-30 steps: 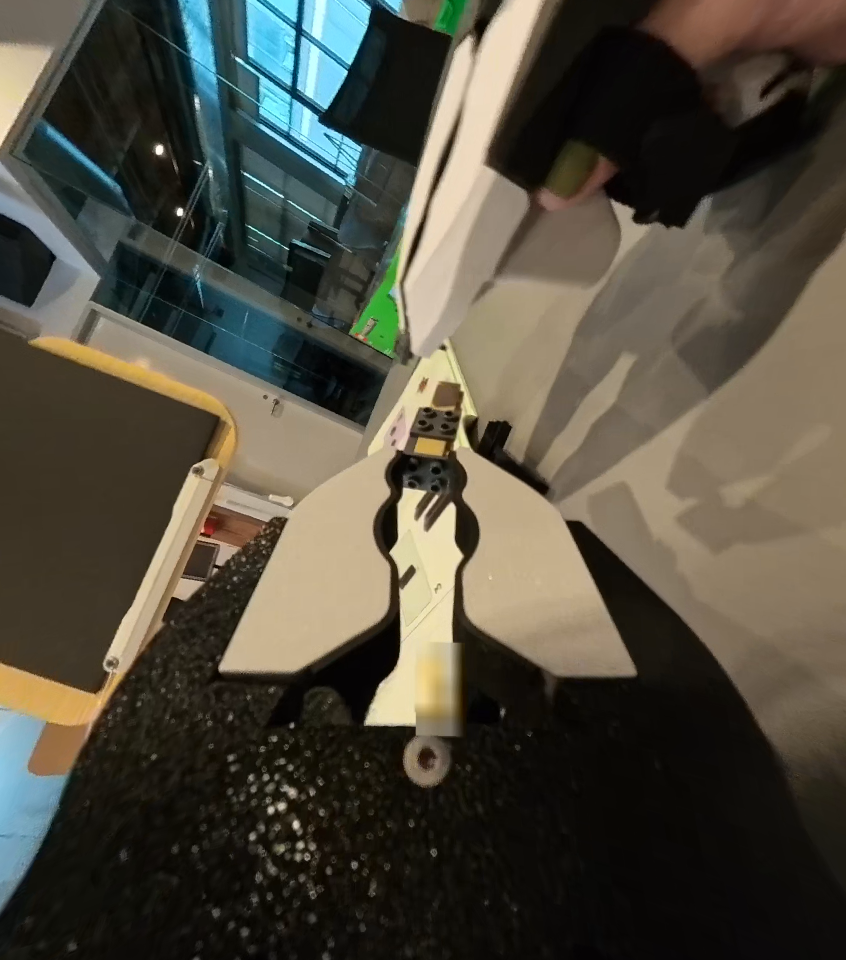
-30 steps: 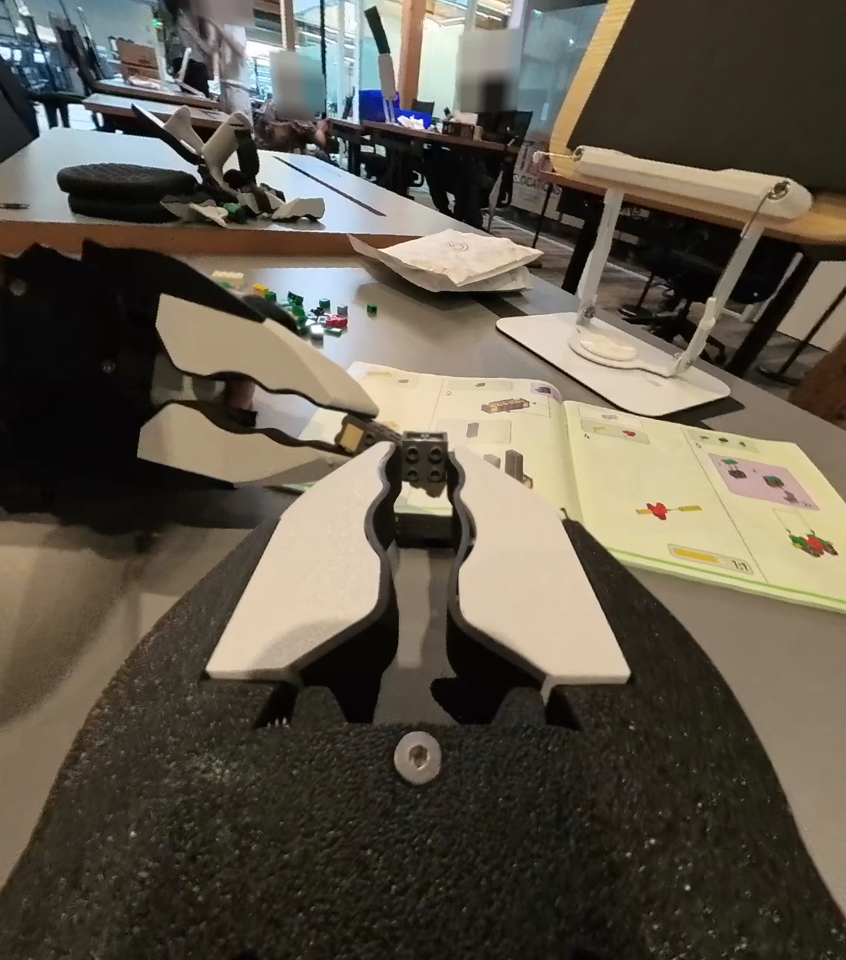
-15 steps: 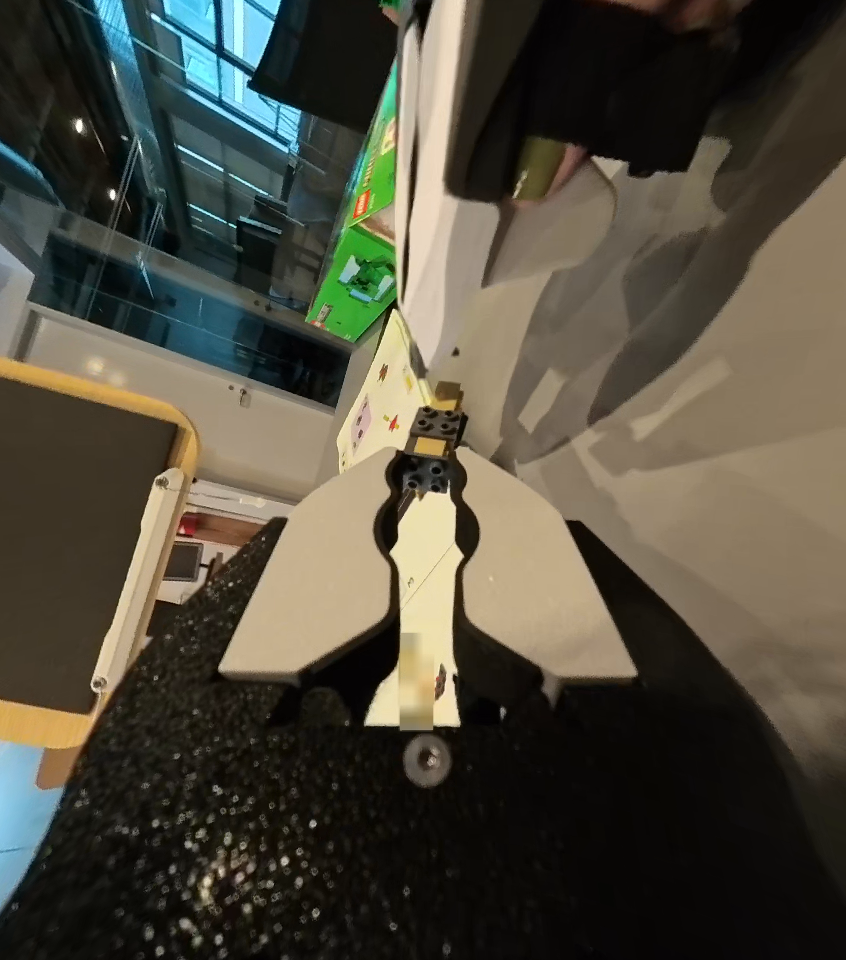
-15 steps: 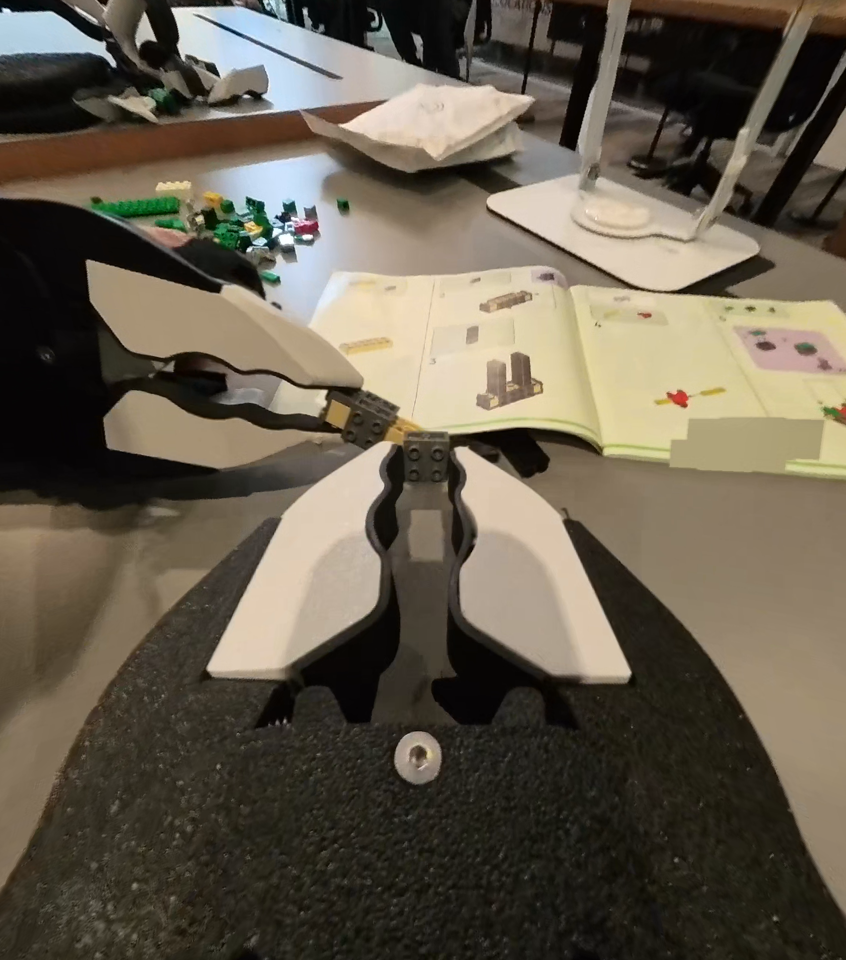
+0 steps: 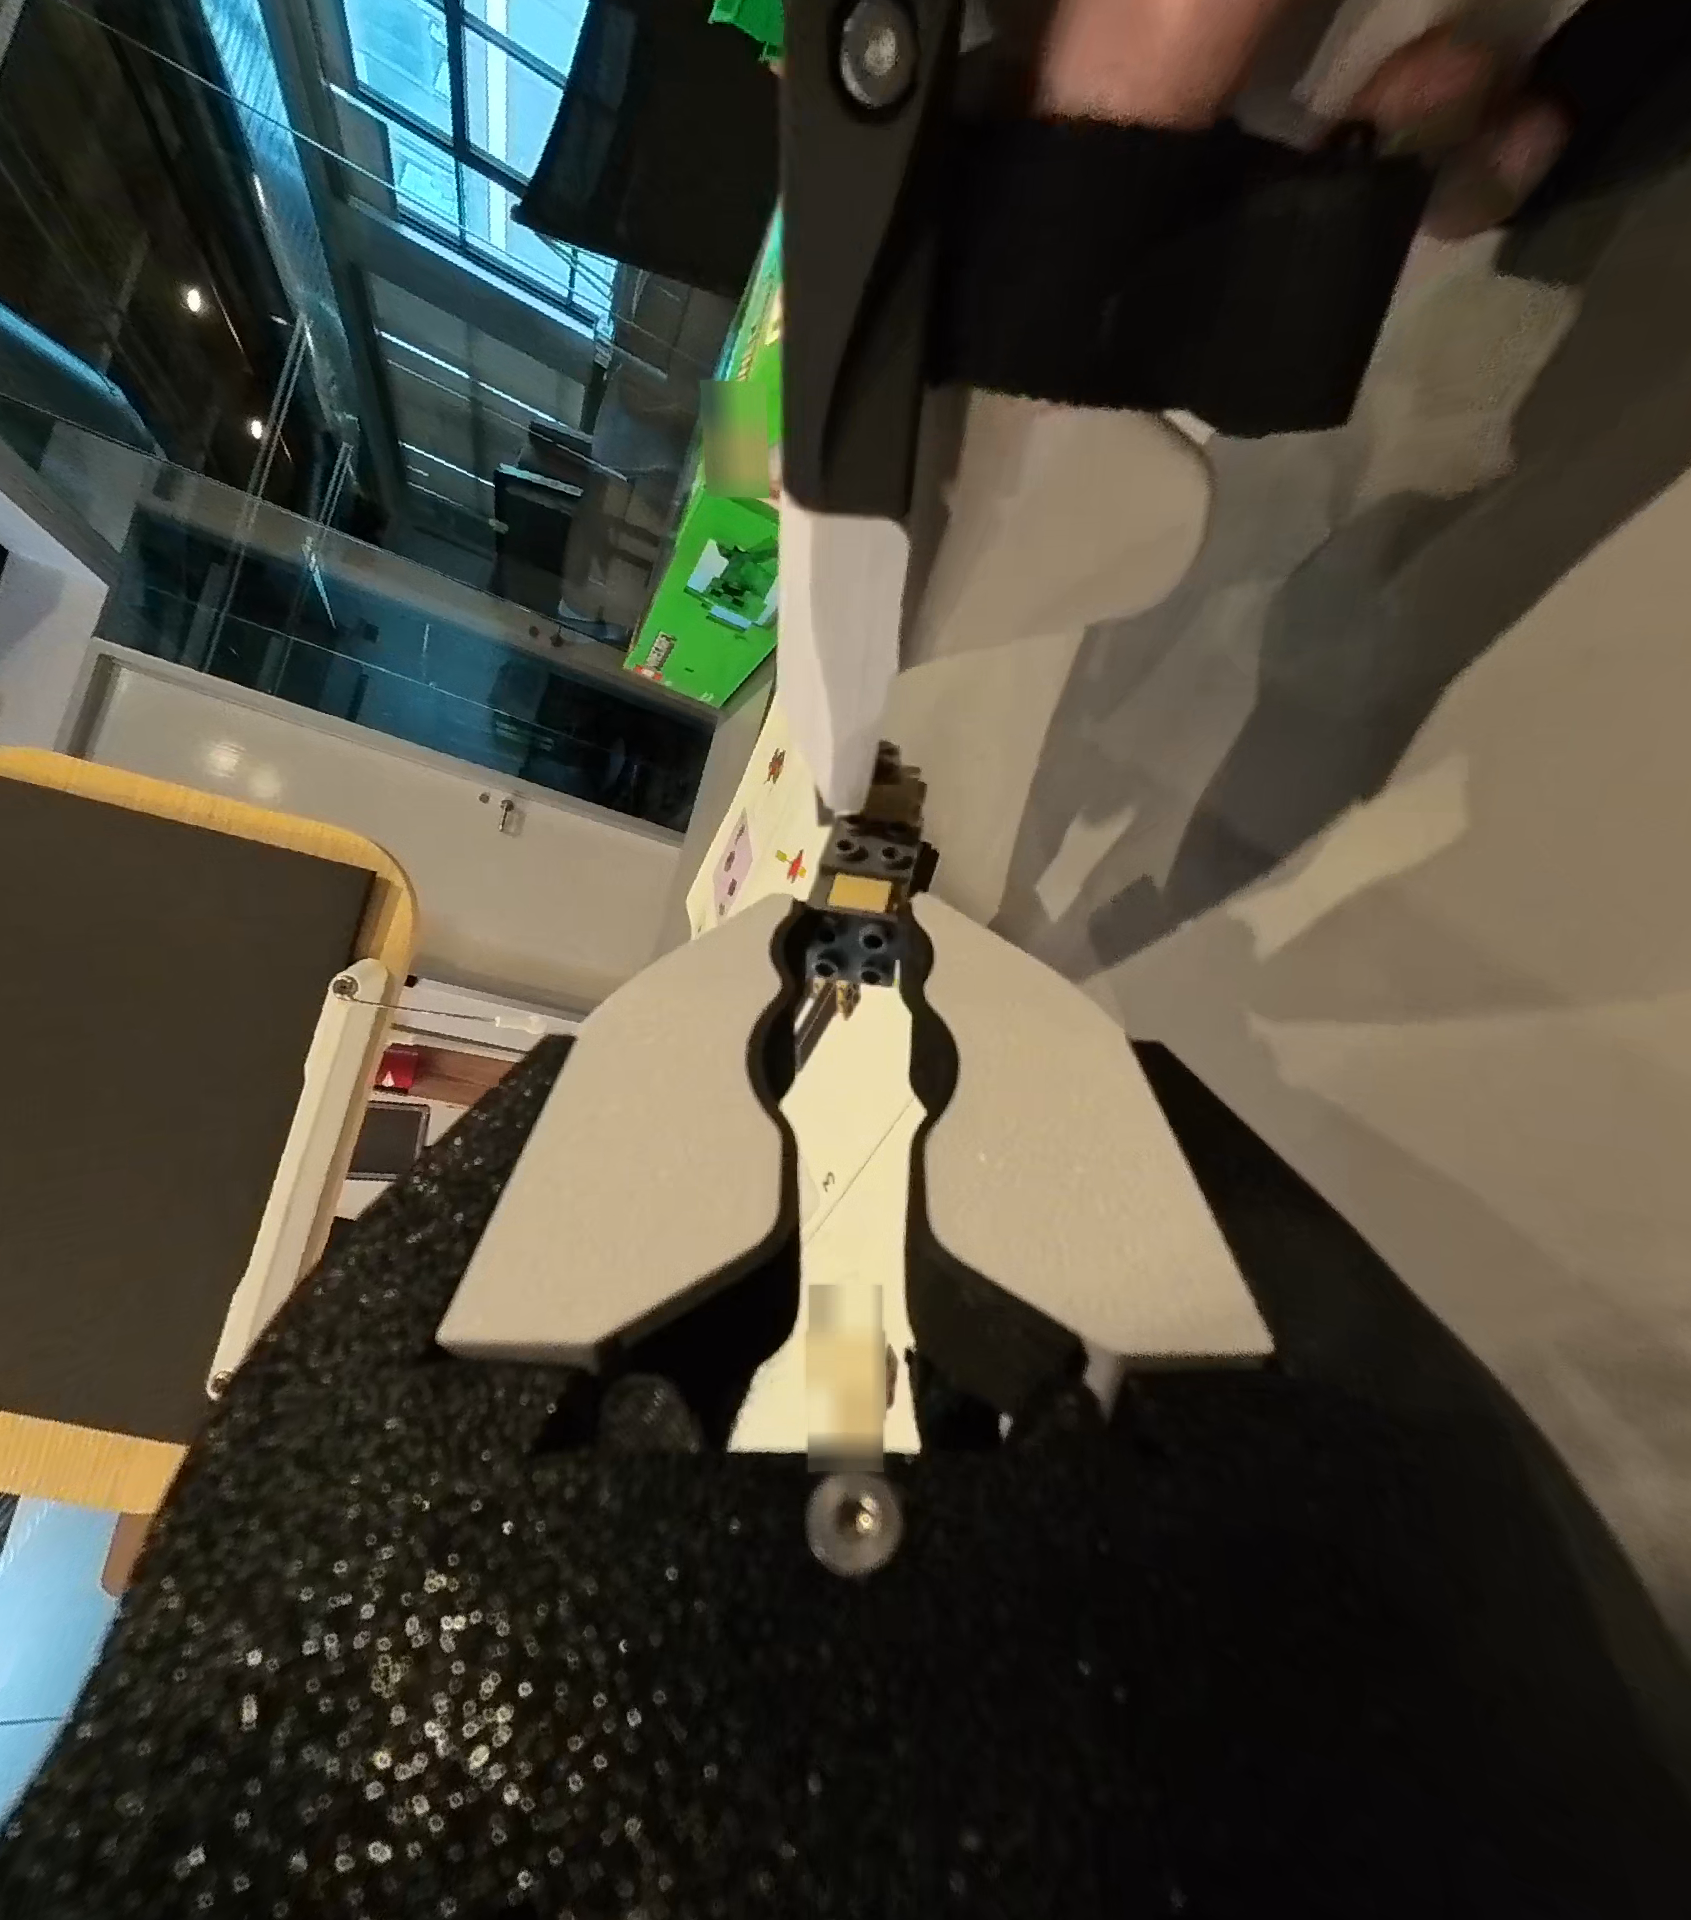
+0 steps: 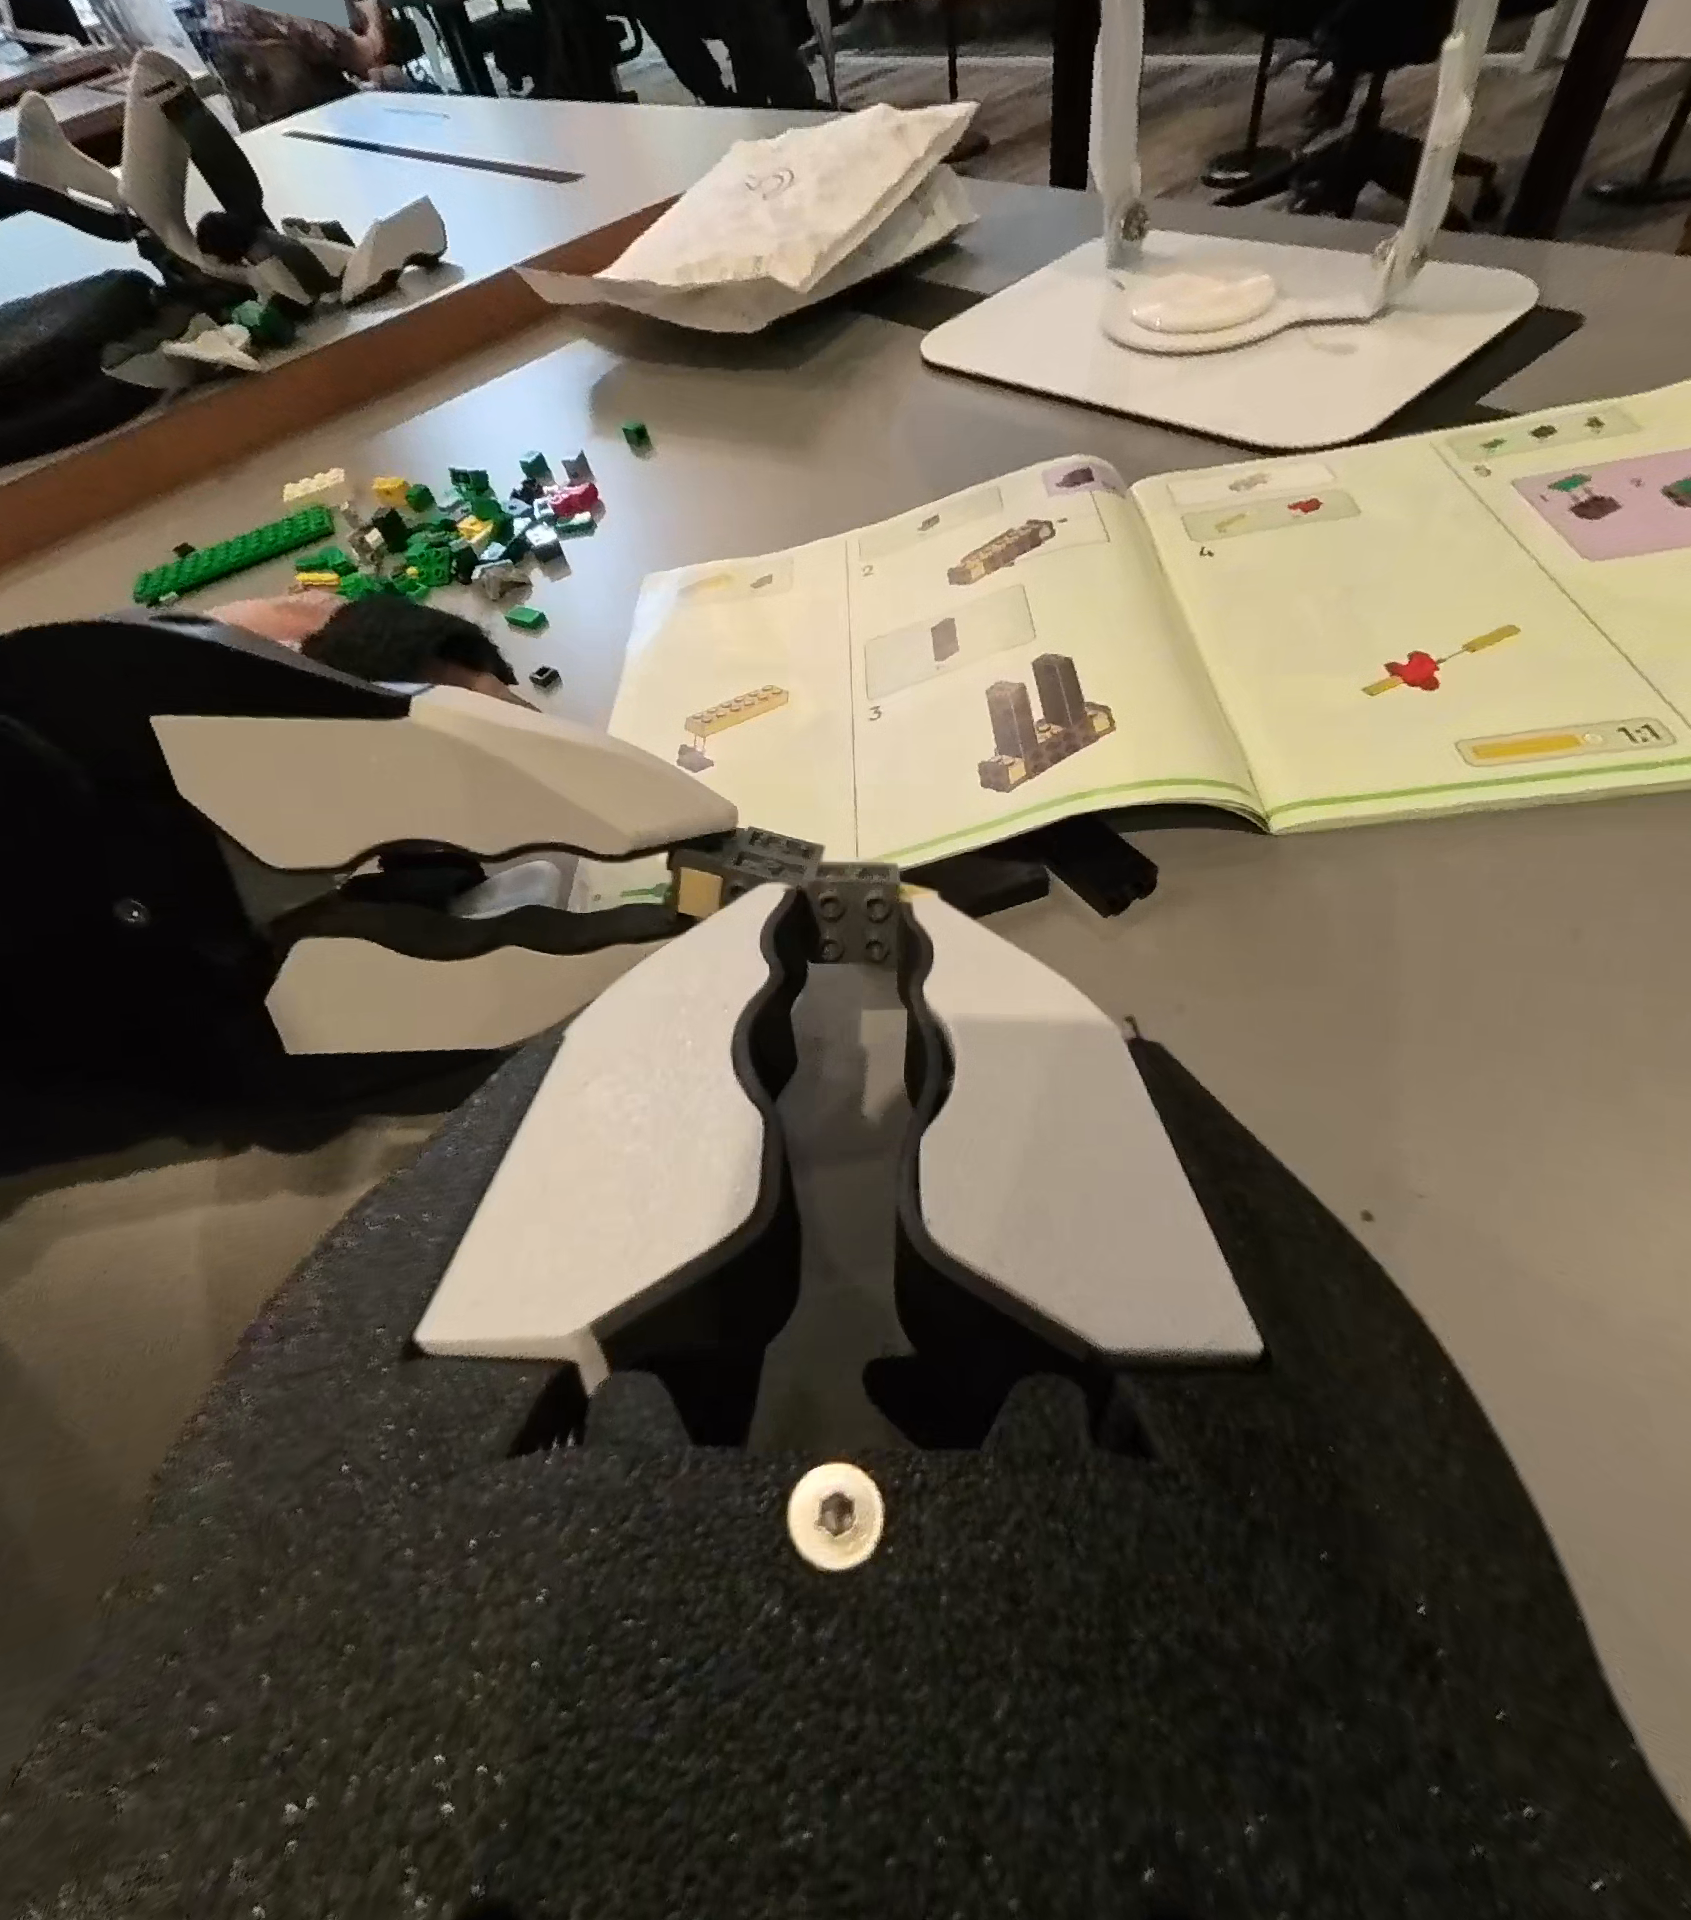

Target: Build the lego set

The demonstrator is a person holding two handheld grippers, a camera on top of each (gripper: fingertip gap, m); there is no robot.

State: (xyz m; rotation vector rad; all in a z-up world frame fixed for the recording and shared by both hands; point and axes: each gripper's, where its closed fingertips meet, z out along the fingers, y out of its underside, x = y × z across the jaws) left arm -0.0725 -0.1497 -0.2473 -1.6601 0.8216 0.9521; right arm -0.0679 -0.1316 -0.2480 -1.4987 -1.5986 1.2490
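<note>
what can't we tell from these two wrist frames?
- Whether the dark grey brick in the right tool has seated on the tan-and-grey assembly: both views, tool tips cover the joint.
- Parts under the instruction booklet: right view, page covers them.
- Loose brick pile: too small to identify pieces.

L tool point(image 5: 856, 925) clamps a dark studded brick assembly point(image 5: 860, 902) w/ a tan face. R tool point(image 5: 846, 665) tip touches assembly's far end. Green box point(image 5: 711, 613) sits beyond assembly, booklet point(image 5: 851, 1122) under it on grey tabletop point(image 5: 1495, 1039).
</note>
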